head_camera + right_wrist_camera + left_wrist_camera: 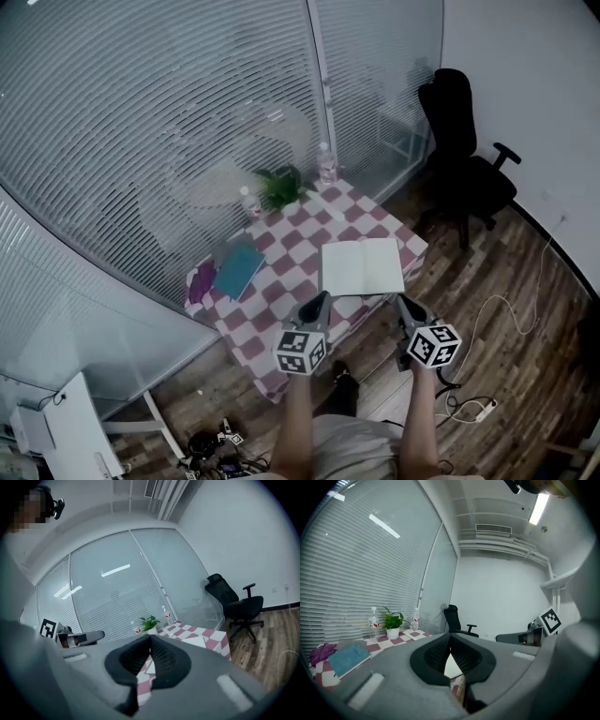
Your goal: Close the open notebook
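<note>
Open notebook (362,266) laid on checkered table (289,270), office chair (461,150) beside it; left gripper (322,298) and right gripper (402,301) closed tight, empty, before it.

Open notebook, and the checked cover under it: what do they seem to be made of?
Open notebook: paper, matt; its pages lie flat and pale, without glare. Checked cover: probably cloth, matt; it drapes down at the near edge, though a soft plastic sheet can't be ruled out.
</note>
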Demonstrator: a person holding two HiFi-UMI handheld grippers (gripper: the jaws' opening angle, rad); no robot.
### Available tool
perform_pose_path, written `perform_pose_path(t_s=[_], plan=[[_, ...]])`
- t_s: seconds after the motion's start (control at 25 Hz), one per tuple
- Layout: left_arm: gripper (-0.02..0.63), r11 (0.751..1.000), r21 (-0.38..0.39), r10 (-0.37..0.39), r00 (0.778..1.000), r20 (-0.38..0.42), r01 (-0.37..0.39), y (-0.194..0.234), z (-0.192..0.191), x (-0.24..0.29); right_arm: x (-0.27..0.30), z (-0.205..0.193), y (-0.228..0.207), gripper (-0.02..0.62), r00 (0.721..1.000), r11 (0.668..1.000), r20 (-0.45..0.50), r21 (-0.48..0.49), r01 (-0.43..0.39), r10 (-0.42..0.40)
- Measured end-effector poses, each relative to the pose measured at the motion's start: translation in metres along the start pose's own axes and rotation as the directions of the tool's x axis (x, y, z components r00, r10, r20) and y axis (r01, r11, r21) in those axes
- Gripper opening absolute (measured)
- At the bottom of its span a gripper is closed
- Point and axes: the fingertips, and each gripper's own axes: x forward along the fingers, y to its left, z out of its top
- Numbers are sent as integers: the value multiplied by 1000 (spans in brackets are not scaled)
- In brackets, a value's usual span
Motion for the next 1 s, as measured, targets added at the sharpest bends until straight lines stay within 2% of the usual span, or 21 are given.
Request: perform_pose_path(t_s=[0.16,0.36,0.6,0.68,0.8,0.88,1.0], plan=[[8,1000,26,13,997,-77,-11,26,-5,35,38,12,-19,0,999,999,11,6,40,-40],[8,1000,25,5,993,-114,-2,61,-17,72,91,8,-38,0,998,999,-38,-5,46,-46],[8,999,-25,22,984,-177,-26,114,-44,104,151,-8,-39,0,990,992,-128,-120,41,-56],[8,998,-55,11,980,-198,-22,122,-58,111,167,-18,-39,0,986,983,-162,-184,12,-42],[8,993,-115,-4,970,-242,-25,132,-92,115,185,-57,-37,0,956,932,-292,-354,-73,-36],[8,988,-151,-13,958,-285,-32,135,-121,114,186,-92,-34,2,920,872,-388,-468,-141,-59],[8,982,-183,-27,941,-338,-37,133,-153,109,185,-136,-28,2,868,775,-489,-582,-247,-91]])
